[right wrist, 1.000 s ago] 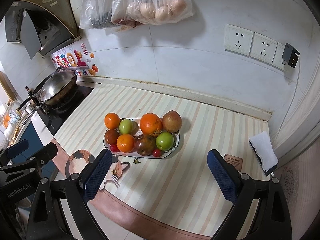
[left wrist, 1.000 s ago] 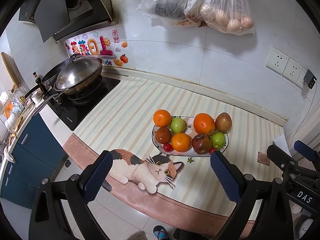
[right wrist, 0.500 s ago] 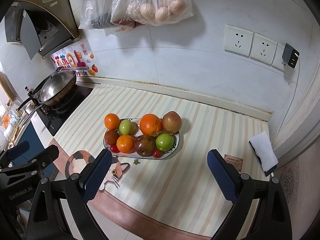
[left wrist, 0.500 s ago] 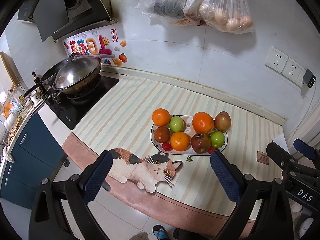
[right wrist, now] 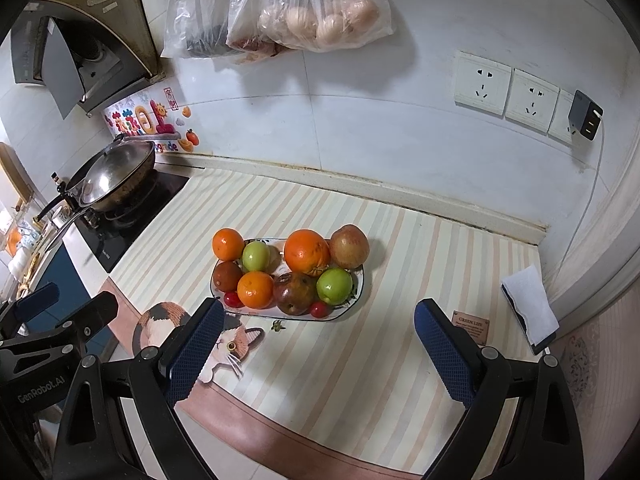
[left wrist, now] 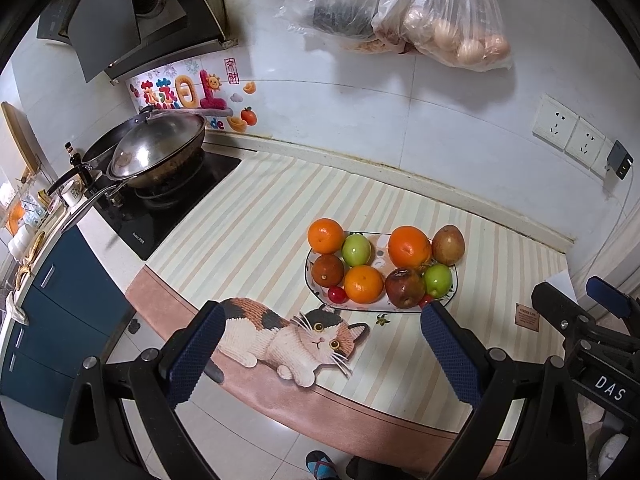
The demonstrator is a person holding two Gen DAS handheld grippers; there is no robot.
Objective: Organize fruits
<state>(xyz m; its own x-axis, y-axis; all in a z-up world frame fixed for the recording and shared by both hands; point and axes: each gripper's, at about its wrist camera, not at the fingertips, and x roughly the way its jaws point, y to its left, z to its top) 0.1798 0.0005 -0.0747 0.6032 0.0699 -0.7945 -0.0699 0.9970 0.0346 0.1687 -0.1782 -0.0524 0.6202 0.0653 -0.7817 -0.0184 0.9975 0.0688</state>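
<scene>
Both views have edged nearer the plate, its front rim hidden by the left tool; both tools gape empty.

Fruits on plate; wok far left.

The worktop wears a mat of cream and pale tan stripes with a pinkish-brown border and a calico cat in orange, black and white. The white plate with a dark rim carries orange, green, red-brown and small red fruits. Both claws have dark blue textured pads on black frames.
</scene>
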